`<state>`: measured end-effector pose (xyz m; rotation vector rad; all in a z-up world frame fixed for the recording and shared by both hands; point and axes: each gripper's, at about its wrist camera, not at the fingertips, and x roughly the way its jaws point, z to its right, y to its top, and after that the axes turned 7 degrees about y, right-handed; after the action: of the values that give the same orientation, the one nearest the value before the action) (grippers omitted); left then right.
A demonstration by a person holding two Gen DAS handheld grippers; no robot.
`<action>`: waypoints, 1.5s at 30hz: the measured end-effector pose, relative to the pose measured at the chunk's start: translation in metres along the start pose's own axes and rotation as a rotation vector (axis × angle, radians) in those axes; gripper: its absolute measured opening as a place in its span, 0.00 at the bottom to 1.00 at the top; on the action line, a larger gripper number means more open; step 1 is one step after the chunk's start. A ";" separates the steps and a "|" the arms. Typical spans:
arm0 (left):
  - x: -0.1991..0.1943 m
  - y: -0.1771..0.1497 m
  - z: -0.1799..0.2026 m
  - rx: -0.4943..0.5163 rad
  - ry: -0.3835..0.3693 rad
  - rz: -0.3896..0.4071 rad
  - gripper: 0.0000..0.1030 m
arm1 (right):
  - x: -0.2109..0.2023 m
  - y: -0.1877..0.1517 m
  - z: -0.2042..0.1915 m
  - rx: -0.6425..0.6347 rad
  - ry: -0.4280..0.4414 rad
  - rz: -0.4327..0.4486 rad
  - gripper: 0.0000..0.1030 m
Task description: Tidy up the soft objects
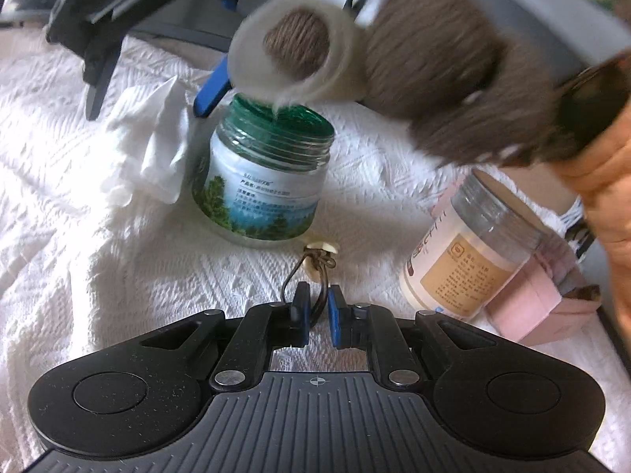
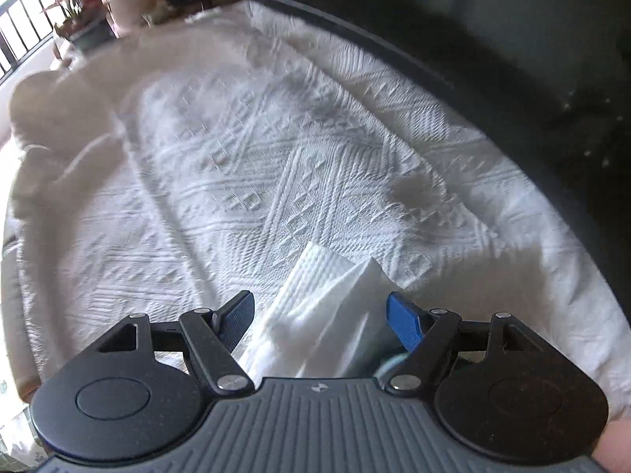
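In the left wrist view my left gripper (image 1: 317, 295) is shut on a thin brown cord (image 1: 290, 276) that ends in a small cream charm (image 1: 323, 246) on the white cloth. A blurred brown and cream plush toy (image 1: 434, 63) hangs above the jars, next to a person's hand (image 1: 607, 205) at the right edge. My right gripper (image 1: 146, 113) comes in from the upper left, its jaws apart around a crumpled white tissue (image 1: 154, 149). In the right wrist view the tissue (image 2: 327, 307) lies between the spread fingers of the right gripper (image 2: 320, 297), and the left pad stands clear of it.
A lidless jar with a green rim (image 1: 268, 173) stands behind the charm. A clear jar with a tan label (image 1: 465, 252) leans on a pink box (image 1: 544, 307) at the right. A white textured cloth (image 2: 276, 165) covers the round table, whose dark edge (image 2: 453, 90) curves at the right. Potted plants (image 2: 118, 4) stand beyond.
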<state>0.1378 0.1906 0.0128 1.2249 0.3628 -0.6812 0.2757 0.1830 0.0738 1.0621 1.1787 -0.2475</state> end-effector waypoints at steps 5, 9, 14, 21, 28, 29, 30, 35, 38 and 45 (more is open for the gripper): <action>-0.004 0.000 -0.004 0.004 -0.027 0.001 0.13 | -0.011 -0.003 -0.001 -0.054 0.005 0.007 0.11; -0.031 0.003 0.007 0.140 -0.056 0.054 0.13 | -0.054 -0.011 0.003 -0.068 0.026 0.093 0.11; -0.042 0.026 0.018 0.218 -0.023 0.092 0.15 | -0.095 -0.020 0.006 -0.087 0.038 0.169 0.11; 0.015 0.036 0.029 0.254 0.116 -0.073 0.16 | -0.123 -0.040 0.017 -0.057 0.067 0.223 0.11; 0.038 0.030 0.043 0.263 0.135 -0.065 0.20 | -0.129 -0.050 0.033 -0.021 0.084 0.248 0.11; 0.040 0.030 0.046 0.270 0.139 -0.059 0.20 | -0.128 -0.050 0.035 -0.017 0.087 0.248 0.11; 0.042 0.029 0.050 0.286 0.145 -0.053 0.20 | -0.128 -0.051 0.036 -0.011 0.092 0.248 0.11; 0.047 0.018 0.067 0.343 0.198 0.028 0.21 | -0.134 -0.056 0.040 0.008 0.095 0.270 0.11; 0.047 0.020 0.065 0.309 0.185 0.035 0.05 | -0.148 -0.062 0.040 0.002 0.082 0.304 0.11; -0.002 0.035 0.070 0.261 0.127 0.154 0.05 | -0.202 -0.078 0.046 -0.001 0.044 0.424 0.11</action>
<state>0.1524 0.1313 0.0621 1.5327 0.2866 -0.5299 0.1691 0.0356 0.2007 1.2927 0.9644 0.1084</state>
